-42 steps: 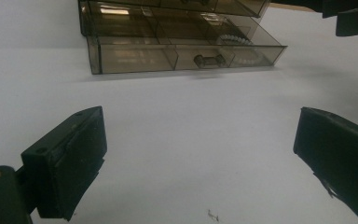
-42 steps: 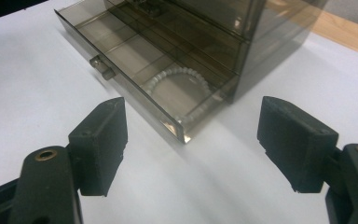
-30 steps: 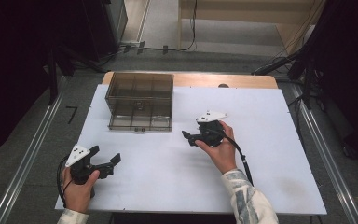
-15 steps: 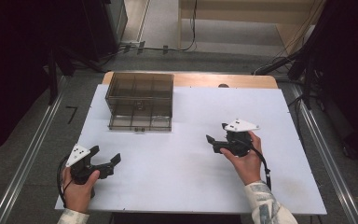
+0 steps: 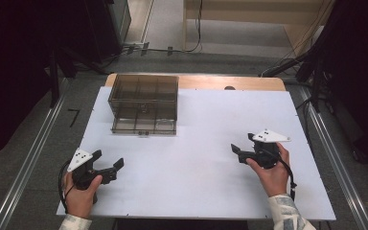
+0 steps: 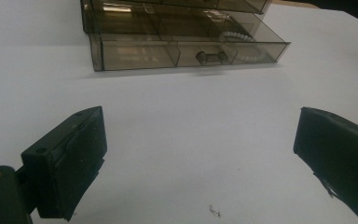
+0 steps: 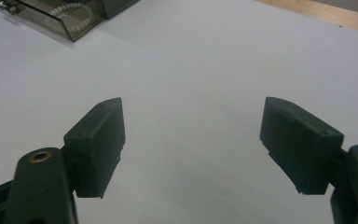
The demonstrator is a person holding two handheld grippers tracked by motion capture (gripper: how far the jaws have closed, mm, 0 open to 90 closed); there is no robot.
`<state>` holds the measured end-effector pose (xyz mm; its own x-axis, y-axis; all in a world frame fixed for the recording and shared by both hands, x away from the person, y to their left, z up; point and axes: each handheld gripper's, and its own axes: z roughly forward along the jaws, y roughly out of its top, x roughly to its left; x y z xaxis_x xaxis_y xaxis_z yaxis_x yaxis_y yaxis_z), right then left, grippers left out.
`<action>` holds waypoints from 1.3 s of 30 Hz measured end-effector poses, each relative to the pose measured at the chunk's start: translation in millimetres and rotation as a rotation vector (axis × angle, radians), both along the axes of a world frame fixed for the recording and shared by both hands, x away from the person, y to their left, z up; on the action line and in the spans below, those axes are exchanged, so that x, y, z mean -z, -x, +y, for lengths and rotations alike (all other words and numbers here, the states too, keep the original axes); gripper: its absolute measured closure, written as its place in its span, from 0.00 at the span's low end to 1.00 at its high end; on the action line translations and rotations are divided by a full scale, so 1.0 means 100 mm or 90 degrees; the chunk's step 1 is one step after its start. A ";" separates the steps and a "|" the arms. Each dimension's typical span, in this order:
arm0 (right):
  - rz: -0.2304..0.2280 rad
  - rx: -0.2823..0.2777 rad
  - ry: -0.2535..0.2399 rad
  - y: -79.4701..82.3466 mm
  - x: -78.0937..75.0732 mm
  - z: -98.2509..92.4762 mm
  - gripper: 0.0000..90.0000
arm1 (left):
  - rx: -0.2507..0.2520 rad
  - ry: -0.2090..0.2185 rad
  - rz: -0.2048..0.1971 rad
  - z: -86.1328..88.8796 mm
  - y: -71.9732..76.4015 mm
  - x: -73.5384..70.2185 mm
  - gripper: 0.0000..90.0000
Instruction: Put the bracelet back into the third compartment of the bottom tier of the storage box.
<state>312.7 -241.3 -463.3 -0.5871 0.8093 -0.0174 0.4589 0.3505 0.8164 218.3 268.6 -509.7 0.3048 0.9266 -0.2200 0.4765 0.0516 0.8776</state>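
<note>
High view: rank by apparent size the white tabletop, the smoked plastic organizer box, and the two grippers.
1. White tabletop
2. Organizer box
3. Left gripper and right gripper: look about alike, so no ranking between them.

A smoky, see-through plastic organiser box (image 5: 143, 103) sits on the white table (image 5: 206, 191) near its far left corner, its long sides parallel to the table's far edge. Inner walls split it into a grid of small compartments. It rests flat and upright. In the left gripper view the box (image 6: 177, 32) shows a low front drawer section with a small handle (image 6: 210, 57) at the middle of its near face. A string of white beads (image 6: 244, 46) lies in the compartment at the near right corner; the same beads (image 7: 67, 16) show through the wall in the right gripper view. The other compartments' contents cannot be told.
</note>
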 end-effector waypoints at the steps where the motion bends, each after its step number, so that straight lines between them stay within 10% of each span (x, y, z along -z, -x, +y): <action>1: 0.001 0.004 -0.002 0.01 0.00 -0.03 0.23 | 0.000 0.000 0.000 0.00 0.00 0.00 0.04; 12: 0.008 0.024 0.030 0.14 0.09 -0.29 0.22 | 0.000 0.000 0.000 0.01 0.01 0.00 0.04; 25: 0.015 0.152 0.011 0.40 0.17 -1.08 0.21 | 0.000 -0.002 0.001 0.00 0.01 0.00 0.04; 39: 0.022 0.191 0.011 0.51 0.23 -1.30 0.19 | 0.000 -0.004 0.001 0.01 0.02 -0.01 0.04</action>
<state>261.8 -371.5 -486.3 -0.3221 0.9466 -0.0170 0.5709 0.2085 0.7941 216.4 269.9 -508.8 0.3046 0.9280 -0.2144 0.4779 0.0458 0.8772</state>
